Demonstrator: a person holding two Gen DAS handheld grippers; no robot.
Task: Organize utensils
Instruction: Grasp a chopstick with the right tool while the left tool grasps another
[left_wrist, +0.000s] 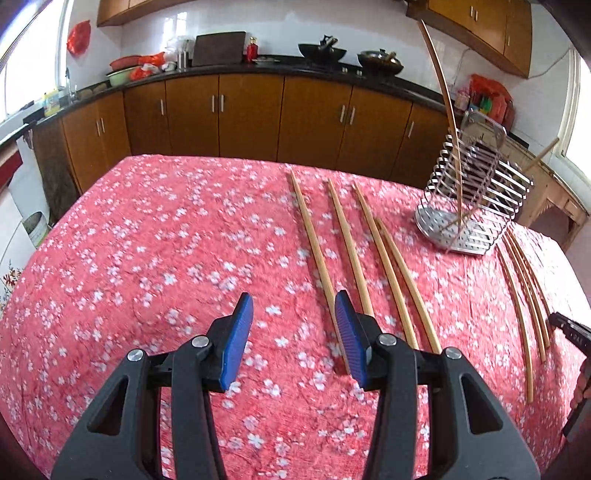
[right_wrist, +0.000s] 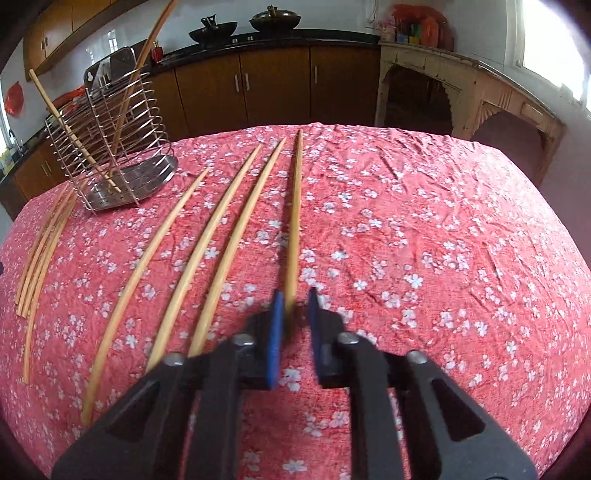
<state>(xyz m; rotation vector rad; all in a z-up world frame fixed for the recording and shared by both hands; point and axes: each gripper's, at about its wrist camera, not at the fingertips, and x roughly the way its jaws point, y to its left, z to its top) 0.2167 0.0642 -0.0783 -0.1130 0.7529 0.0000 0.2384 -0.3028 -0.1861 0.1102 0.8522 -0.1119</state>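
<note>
Several wooden chopsticks lie on the red floral tablecloth (left_wrist: 166, 258). My left gripper (left_wrist: 294, 308) is open and empty; its right pad sits over the near end of the leftmost chopstick (left_wrist: 314, 243). A metal wire utensil holder (left_wrist: 469, 199) stands at the far right with chopsticks in it; it also shows in the right wrist view (right_wrist: 114, 147). My right gripper (right_wrist: 296, 302) has its jaws narrowly apart around the near end of the rightmost chopstick (right_wrist: 295, 206), which touches the left pad; the view is blurred there.
More chopsticks lie to the right of the holder (left_wrist: 524, 291), seen at the left in the right wrist view (right_wrist: 40, 251). Brown kitchen cabinets (left_wrist: 251, 110) with woks on the counter stand beyond the table's far edge.
</note>
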